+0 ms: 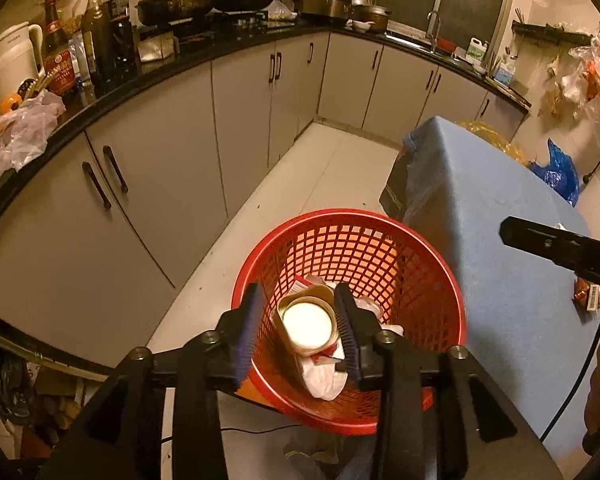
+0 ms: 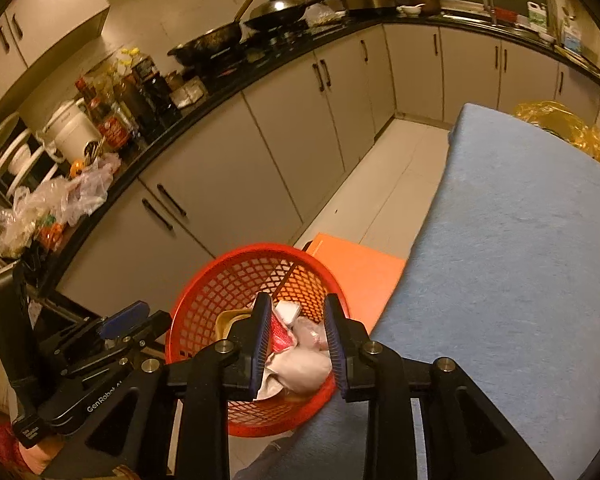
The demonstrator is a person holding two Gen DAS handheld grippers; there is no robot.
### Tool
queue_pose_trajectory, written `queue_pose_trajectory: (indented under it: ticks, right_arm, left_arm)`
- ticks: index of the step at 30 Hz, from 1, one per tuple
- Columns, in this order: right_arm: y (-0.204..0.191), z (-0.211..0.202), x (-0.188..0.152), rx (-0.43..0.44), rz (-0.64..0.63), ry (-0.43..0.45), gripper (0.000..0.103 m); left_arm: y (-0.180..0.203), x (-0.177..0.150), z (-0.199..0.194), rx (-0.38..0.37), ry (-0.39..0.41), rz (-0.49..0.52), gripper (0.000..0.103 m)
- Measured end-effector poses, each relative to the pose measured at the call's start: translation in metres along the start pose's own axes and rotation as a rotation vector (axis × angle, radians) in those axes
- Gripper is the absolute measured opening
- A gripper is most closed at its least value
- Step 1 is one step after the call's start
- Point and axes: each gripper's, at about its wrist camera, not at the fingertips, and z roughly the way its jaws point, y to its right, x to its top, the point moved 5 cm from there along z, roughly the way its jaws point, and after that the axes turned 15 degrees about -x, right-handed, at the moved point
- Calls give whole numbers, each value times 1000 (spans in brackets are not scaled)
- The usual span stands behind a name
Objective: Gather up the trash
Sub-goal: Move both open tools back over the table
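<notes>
The crumpled white and pinkish paper wads (image 2: 304, 364) lie loose at the bottom of the round red plastic lattice wastebasket (image 1: 352, 248), heaped with a gold-rimmed round container with a white face (image 1: 308, 322) and a scrap of red-and-white printed packaging (image 2: 279, 334). The paper looks very light and soft, so it would crush under any pinch and is best taken across its bulk; the gold container seems stiff, smooth and likely slippery, so its rim or flat sides would give the surer hold. The basket itself appears light and springy, and its rolled rim is the natural place to grip it. Both grippers hang over the basket's mouth, pointing down into it. The left gripper (image 1: 300, 330) has its blue-padded jaws apart, framing the gold container below without pressing on it; nothing is clamped. The right gripper (image 2: 298, 346) likewise stands with jaws parted over the paper wads, which lie beneath and between them, seemingly untouched. The basket sits on the pale tiled floor just beside the blue cloth-covered table (image 2: 520, 240), where a few small scraps (image 1: 590, 298) remain near its edge.
</notes>
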Motion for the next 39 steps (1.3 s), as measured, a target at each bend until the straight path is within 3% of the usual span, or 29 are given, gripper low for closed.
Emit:
queue_pose_trajectory:
  ticks: [7,19,28,39]
  right_arm:
    - [29,-15,-14,-18,58,-9,29]
    - [107,-44,-56,-61,156,-31,32]
    - [195,-74,-88,-130,255,-32,32]
    - [335,-109,-125,-252,385,-30,34]
  left_arm:
    - [20,-8,-4,19,16,24,49]
    - [85,-26,7,-20,-18,82,49]
    - [165,-37,17,-99,-48,165,50]
    - [280,-68,42,-245,-138,338,53]
